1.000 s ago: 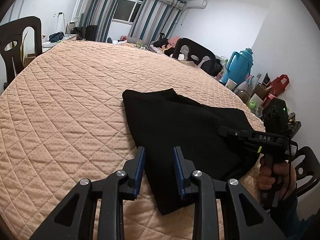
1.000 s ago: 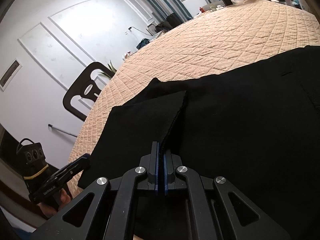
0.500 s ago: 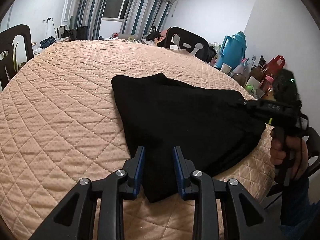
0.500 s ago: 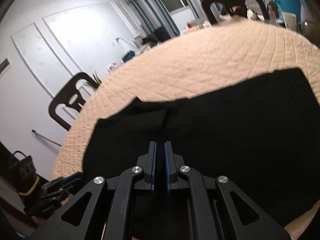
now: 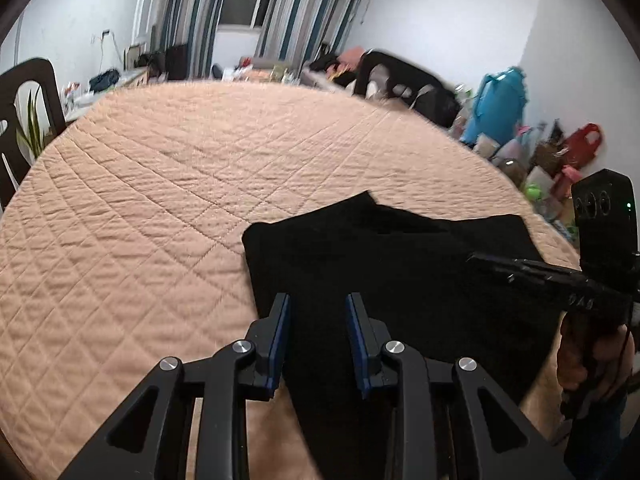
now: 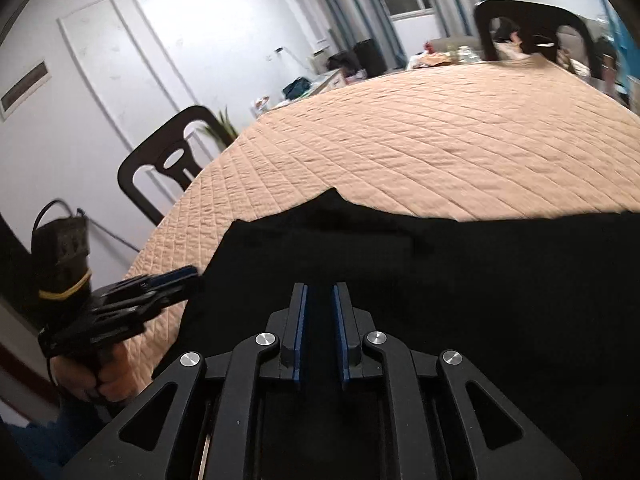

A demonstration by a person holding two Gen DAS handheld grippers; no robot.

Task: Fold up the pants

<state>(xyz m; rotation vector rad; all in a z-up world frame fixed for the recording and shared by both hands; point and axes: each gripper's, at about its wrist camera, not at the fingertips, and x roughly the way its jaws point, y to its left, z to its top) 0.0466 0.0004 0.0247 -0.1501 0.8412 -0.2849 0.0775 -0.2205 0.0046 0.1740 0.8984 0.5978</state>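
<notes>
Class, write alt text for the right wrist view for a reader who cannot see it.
An open hand-held gripper hangs above black pants lying flat on a quilted peach tablecloth. The other hand-held gripper hangs at the left, beside the pants' edge, with a dark chair behind.

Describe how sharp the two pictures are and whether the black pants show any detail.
Left wrist view: motion blur smears the chair and far clutter; the pants are a nearly featureless black patch. Right wrist view: somewhat sharper quilt, blurred left gripper, pants equally dark; fisheye bends both.

Black pants (image 5: 400,264) lie on a peach diamond-quilted cover (image 5: 160,184).
</notes>
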